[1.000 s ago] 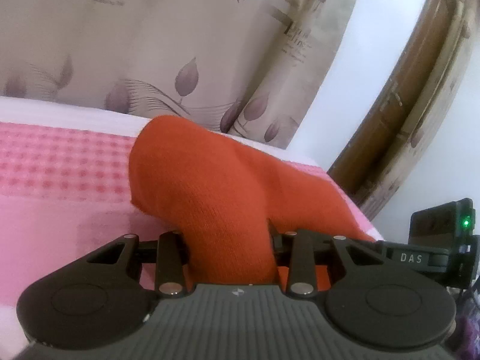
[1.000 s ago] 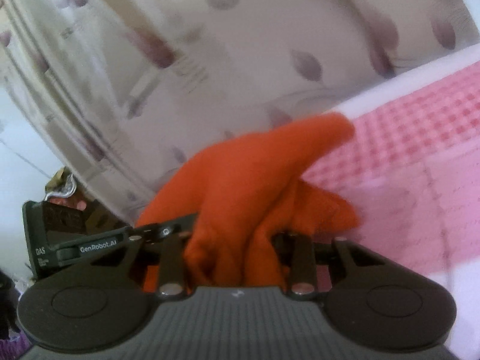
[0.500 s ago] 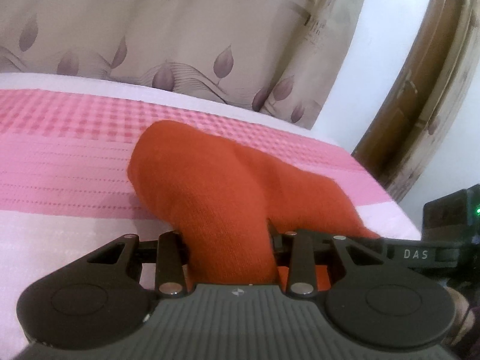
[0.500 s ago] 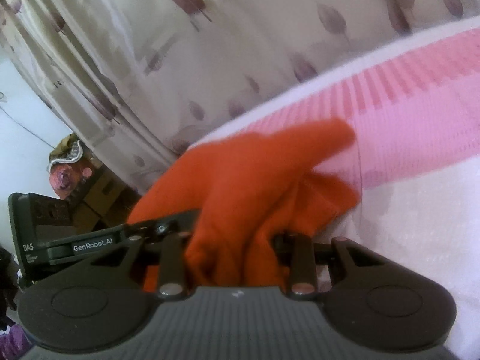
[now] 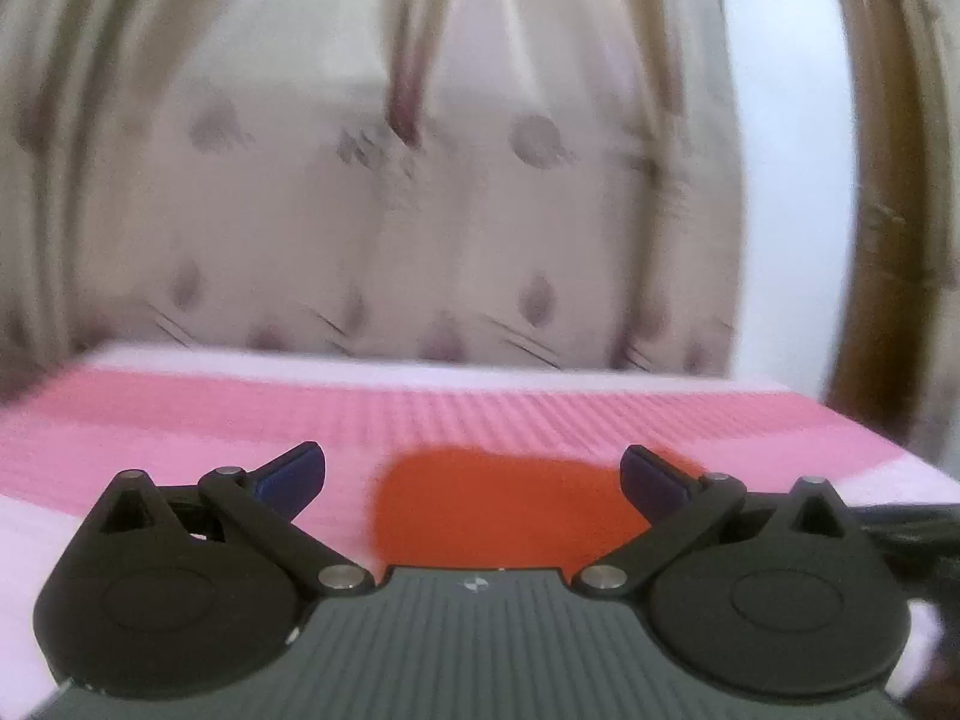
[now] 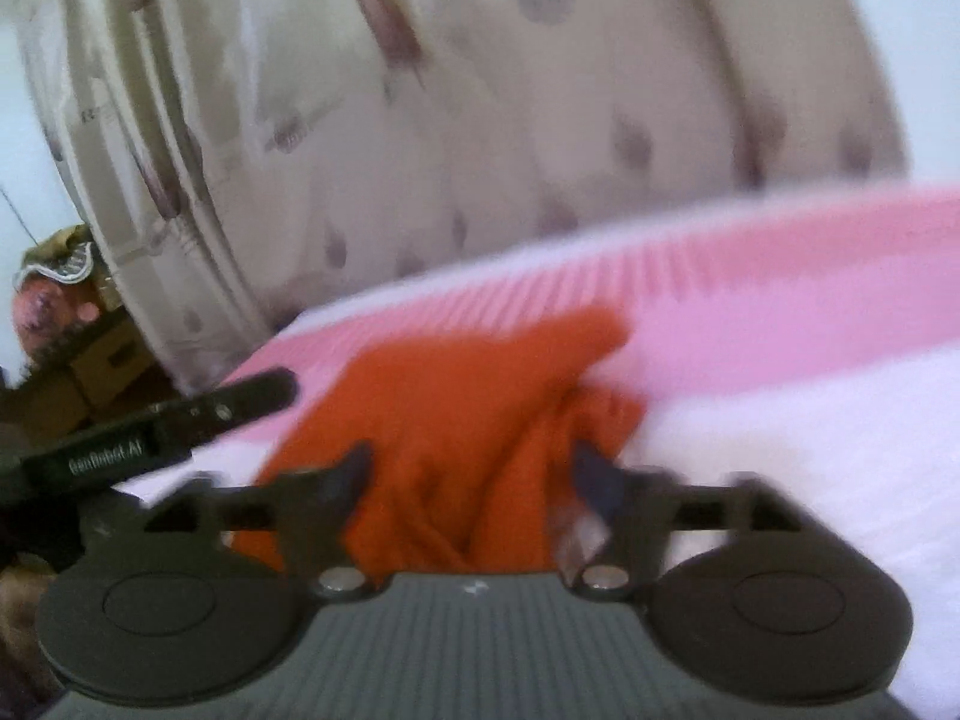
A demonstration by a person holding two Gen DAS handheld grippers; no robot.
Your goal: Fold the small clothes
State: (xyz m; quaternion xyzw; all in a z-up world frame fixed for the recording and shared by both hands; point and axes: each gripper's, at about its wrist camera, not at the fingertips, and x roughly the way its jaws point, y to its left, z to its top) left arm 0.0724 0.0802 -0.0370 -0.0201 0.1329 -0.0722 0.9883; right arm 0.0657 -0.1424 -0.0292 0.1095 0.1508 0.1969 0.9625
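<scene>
now the orange garment [image 5: 498, 507] lies on the pink bedspread [image 5: 180, 420], a low flat patch just ahead of my left gripper [image 5: 474, 471]. half a second ago both grippers clamped it and it stood up in a hump between them; now the left jaws are spread wide with nothing between the blue pads [image 5: 294, 471], so that side is released. in the right wrist view the cloth [image 6: 468, 420] is bunched and creased between the fingers of the right gripper [image 6: 471, 471], whose jaws have also parted, roughly half open; blur keeps me from saying whether either pad touches fabric. my read: a fold has just been laid down and let go. next i would check the edges for alignment. leaf-print curtain [image 5: 420, 210] hangs behind the bed; both views are smeared by motion.
</scene>
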